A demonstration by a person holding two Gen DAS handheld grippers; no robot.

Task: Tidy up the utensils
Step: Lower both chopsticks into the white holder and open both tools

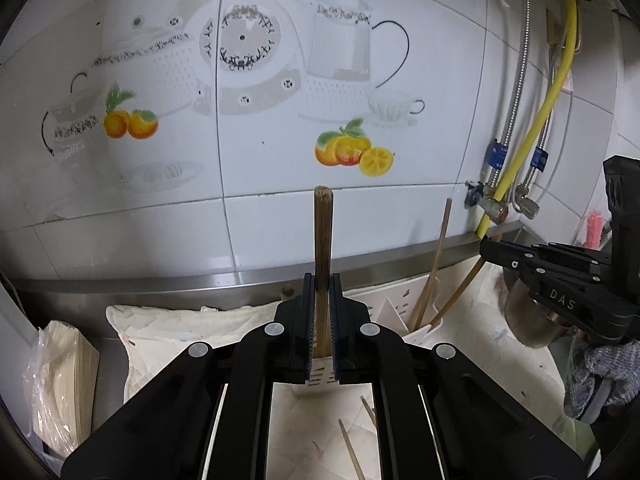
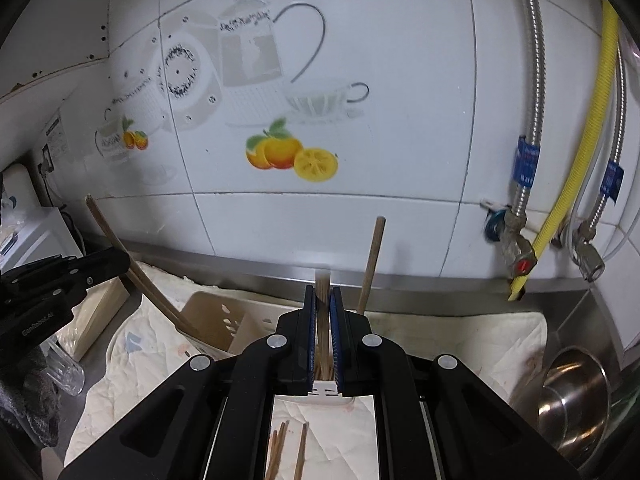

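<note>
Gripping chopsticks (image 1: 323, 240), both tools angled downward

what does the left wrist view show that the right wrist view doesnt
Only the left wrist view shows the bagged stack of paper at far left and a pink brush at far right.

Only the right wrist view shows the steel pot in the sink and a clear glass jar lying on its side.

Both show the white utensil holder on the cloth, loose chopsticks on it, the yellow hose, and each hand-held gripper shut on upright chopsticks.
</note>
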